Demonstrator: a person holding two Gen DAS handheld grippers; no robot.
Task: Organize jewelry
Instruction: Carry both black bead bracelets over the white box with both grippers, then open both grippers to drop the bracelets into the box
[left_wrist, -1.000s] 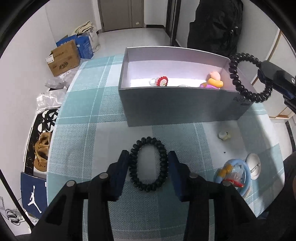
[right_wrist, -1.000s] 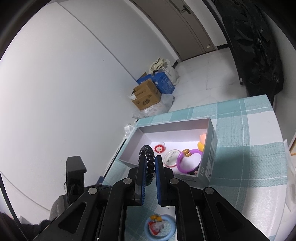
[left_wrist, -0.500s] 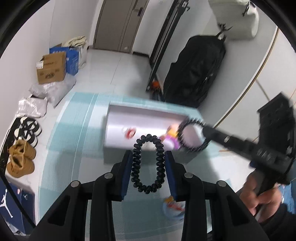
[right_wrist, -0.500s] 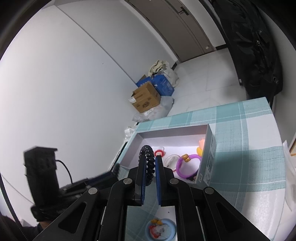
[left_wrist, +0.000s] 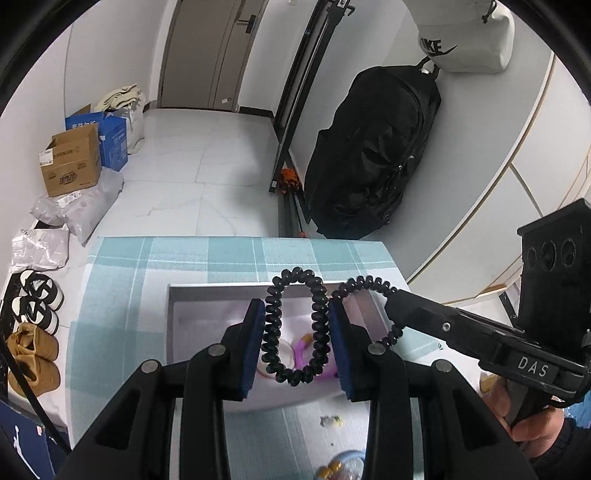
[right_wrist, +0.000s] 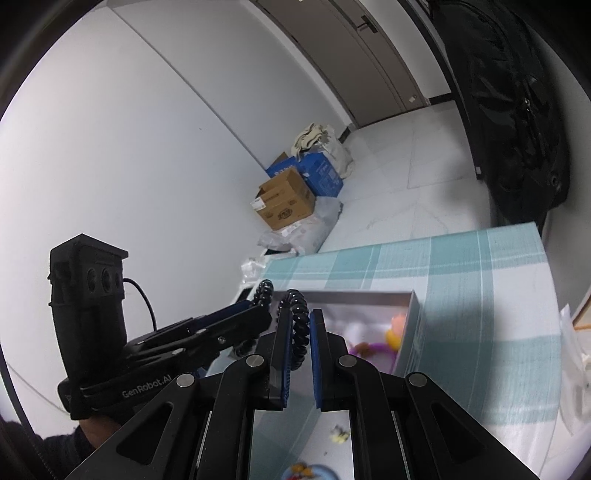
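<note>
Lower centre of left wrist view, left gripper (left_wrist: 295, 332) fingers pinching black spiral hair tie (left_wrist: 294, 326) above grey box (left_wrist: 192, 332), right gripper (right_wrist: 297, 350) fingers pinching 2nd spiral hair tie (right_wrist: 298, 328), lower centre of right view, over checked table (right_wrist: 480, 295).

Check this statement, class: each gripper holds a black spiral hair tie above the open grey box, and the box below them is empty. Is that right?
Not quite. The grey box is not empty: the left wrist view shows a purple ring inside it. The rest stands: the left gripper and the right gripper each hold a black spiral hair tie above the box.
</note>
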